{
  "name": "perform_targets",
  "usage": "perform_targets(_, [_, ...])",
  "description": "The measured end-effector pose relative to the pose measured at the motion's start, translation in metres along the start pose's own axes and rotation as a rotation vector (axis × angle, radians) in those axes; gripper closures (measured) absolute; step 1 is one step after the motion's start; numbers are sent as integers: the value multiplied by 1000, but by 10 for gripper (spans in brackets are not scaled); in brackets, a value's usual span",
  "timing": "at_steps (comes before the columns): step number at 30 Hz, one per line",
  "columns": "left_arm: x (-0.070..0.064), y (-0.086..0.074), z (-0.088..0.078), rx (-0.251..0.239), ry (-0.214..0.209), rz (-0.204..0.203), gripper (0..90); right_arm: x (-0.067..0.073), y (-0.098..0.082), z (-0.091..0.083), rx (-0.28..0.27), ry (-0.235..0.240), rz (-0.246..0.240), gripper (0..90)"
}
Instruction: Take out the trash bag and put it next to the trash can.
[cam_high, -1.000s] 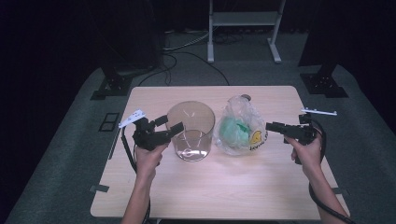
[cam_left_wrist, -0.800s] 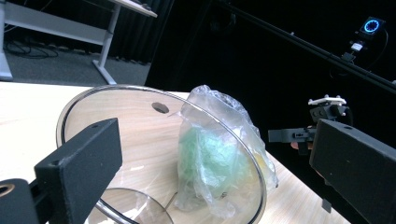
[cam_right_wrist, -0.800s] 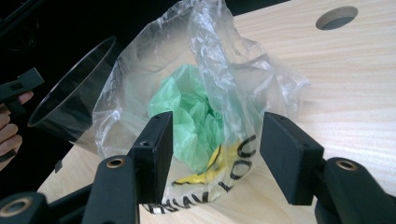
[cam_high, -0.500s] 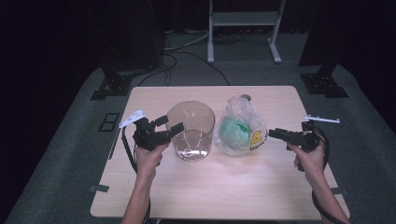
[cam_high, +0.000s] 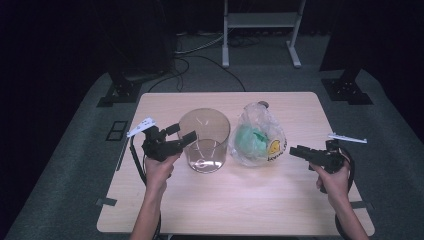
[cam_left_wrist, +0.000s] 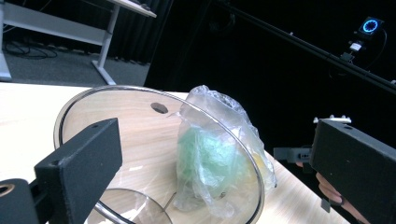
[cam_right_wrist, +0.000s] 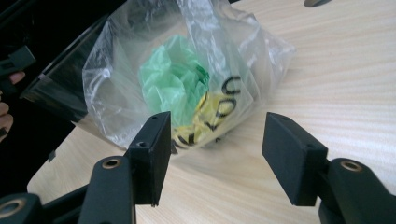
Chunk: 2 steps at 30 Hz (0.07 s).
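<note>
Since the earlier frame my right gripper (cam_high: 300, 152) has drawn back from the plastic bag (cam_high: 257, 137) and sunk toward the table (cam_high: 250, 200), its jaws opening wider with nothing between them. The bag lies just ahead of those jaws, set for a low grasp. Its yellow print carries black letters I cannot read whole. My left gripper (cam_high: 182, 136), jaws apart, straddles the clear bucket (cam_high: 204, 141) rim, likely to steady it.
</note>
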<state>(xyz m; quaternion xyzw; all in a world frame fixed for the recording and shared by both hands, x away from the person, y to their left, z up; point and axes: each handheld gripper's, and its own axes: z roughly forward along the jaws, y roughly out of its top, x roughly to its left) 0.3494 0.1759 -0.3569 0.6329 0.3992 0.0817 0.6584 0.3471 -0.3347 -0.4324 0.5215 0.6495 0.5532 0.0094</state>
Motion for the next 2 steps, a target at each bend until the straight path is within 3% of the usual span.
perform_targets(2, [0,0,0,-2,0,0,10,0,-4,-2,-9,-2,4,415])
